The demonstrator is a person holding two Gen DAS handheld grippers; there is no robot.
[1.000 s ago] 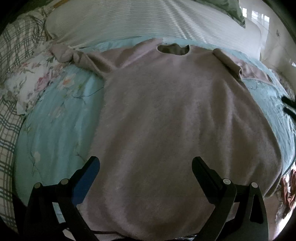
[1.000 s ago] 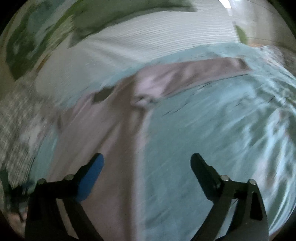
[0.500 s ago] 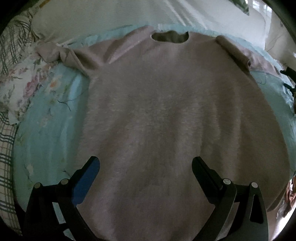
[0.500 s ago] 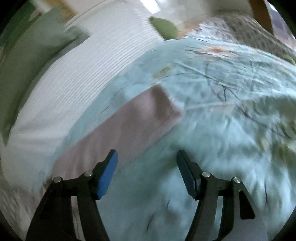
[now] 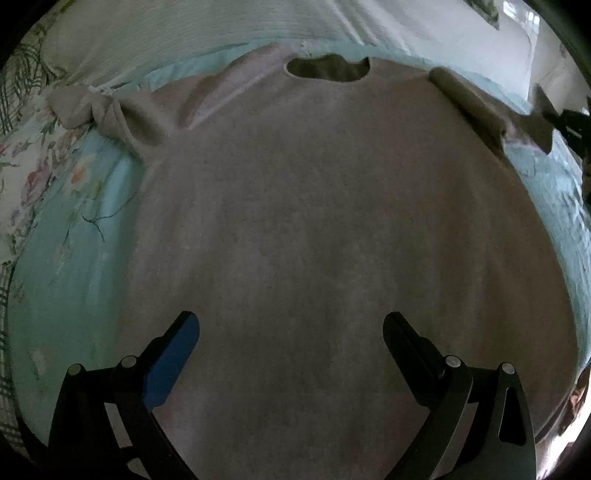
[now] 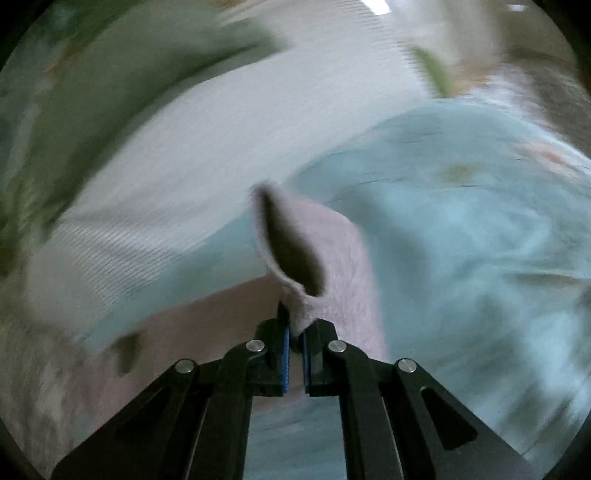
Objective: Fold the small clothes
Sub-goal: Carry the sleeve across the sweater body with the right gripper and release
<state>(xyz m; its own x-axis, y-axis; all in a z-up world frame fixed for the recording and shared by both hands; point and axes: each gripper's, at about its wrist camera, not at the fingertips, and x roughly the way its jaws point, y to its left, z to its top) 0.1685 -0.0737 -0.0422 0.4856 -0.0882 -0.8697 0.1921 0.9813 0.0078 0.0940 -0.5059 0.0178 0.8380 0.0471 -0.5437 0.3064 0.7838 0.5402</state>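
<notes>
floral bedding sits at the far left, with the teal sheet next to it, and on that sheet the mauve sweater lies spread flat, neckline toward the white striped pillow. its left sleeve is twisted into a bunch beside the floral fabric. over the sweater's lower body hangs the left gripper, fingers spread wide with nothing between them. further right, the right sleeve runs out to the right gripper, which is pressed together on the cuff; the cuff is raised off the sheet and its mouth gapes open in the blurred right wrist view.

the knit looks soft, light and limp, fuzzy rather than slippery, so it should drape and sag from any single pinch and drag a little on the sheet. good holds, i'd judge, are the doubled edges: cuffs, shoulder seams, hem corners. the bunched left sleeve likely needs untwisting from its cuff before it will fold flat.
</notes>
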